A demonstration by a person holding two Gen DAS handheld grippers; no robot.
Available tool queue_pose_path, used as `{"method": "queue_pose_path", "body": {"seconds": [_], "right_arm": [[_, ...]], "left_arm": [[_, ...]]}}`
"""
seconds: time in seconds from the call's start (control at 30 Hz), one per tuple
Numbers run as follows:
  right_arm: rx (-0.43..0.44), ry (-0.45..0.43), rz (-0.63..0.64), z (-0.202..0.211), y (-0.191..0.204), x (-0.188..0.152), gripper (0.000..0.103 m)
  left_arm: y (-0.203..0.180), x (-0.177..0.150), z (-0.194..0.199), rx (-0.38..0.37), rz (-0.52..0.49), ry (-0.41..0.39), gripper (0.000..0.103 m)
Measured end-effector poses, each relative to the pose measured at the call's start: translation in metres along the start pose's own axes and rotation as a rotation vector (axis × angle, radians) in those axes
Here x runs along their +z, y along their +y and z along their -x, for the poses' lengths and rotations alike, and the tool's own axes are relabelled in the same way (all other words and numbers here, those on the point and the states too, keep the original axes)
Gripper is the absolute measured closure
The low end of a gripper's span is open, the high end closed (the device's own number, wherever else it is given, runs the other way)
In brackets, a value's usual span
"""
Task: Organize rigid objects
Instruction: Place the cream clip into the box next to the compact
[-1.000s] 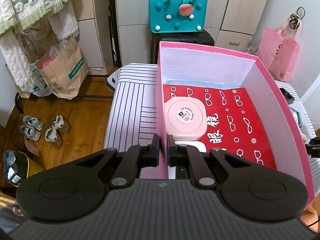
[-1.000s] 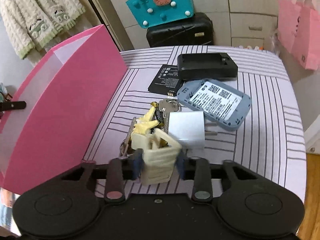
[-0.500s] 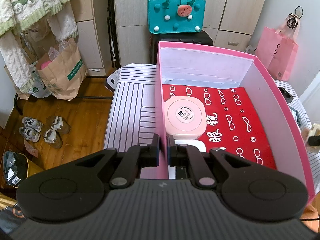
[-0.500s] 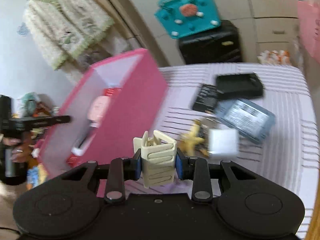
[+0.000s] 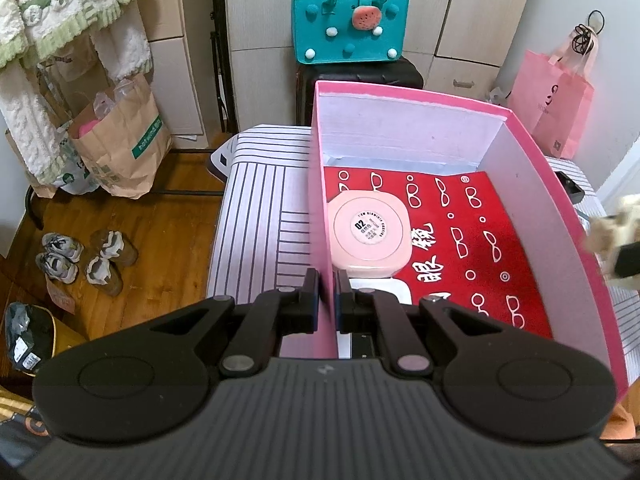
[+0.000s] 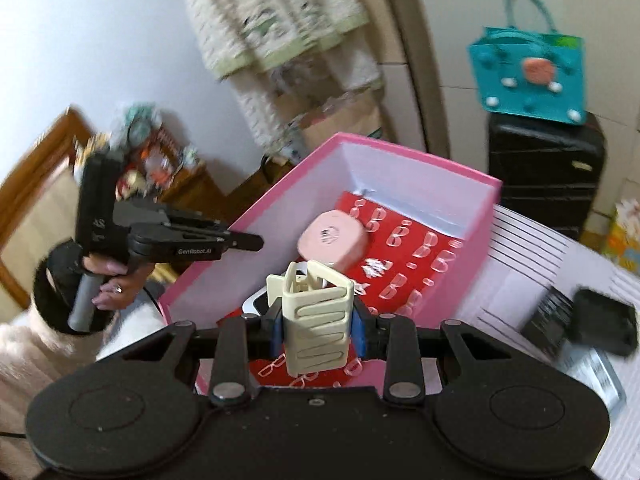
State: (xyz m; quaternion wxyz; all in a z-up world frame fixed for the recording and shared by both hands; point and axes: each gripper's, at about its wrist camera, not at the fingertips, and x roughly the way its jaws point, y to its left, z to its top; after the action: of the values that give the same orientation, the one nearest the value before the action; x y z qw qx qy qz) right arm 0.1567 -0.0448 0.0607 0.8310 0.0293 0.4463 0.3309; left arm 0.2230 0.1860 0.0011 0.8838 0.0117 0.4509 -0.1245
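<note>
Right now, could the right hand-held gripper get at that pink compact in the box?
Probably not: the right hand-held gripper is already shut on a cream hair claw clip, though the pink box is open above the compact.

My left gripper [image 6: 244, 242] is matte black with a pistol handle and white "GenRobot.AI" lettering along its side; my right gripper [image 6: 318, 330] has blue pads, black linkage arms with silver pivot screws, round discs, and I wear a fluffy cream sleeve [image 6: 24, 356]
</note>
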Motion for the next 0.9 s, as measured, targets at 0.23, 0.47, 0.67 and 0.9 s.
{"method": "queue_pose_path", "body": {"seconds": [0.23,0.47,0.67,0.9], "right_arm": [[-0.036,0.181,0.050,-0.084,-0.005,0.028,0.066],[-0.137,0.300,0.025,-0.139,-0.022,0.045,0.066],[-0.114,0.333,-0.069,-0.153,-0.034,0.054,0.066],[-0.106,0.302,-0.063,-0.151,-0.030,0.055,0.053]], "left_arm": [[0.003,-0.001,-0.001,-0.011,-0.009,0.001,0.096],[0.006,-0.002,-0.001,-0.026,-0.002,-0.003,0.095],[0.006,-0.004,-0.001,-0.022,-0.006,-0.015,0.095],[0.004,-0.004,-0.001,-0.026,0.002,-0.017,0.095]]}}
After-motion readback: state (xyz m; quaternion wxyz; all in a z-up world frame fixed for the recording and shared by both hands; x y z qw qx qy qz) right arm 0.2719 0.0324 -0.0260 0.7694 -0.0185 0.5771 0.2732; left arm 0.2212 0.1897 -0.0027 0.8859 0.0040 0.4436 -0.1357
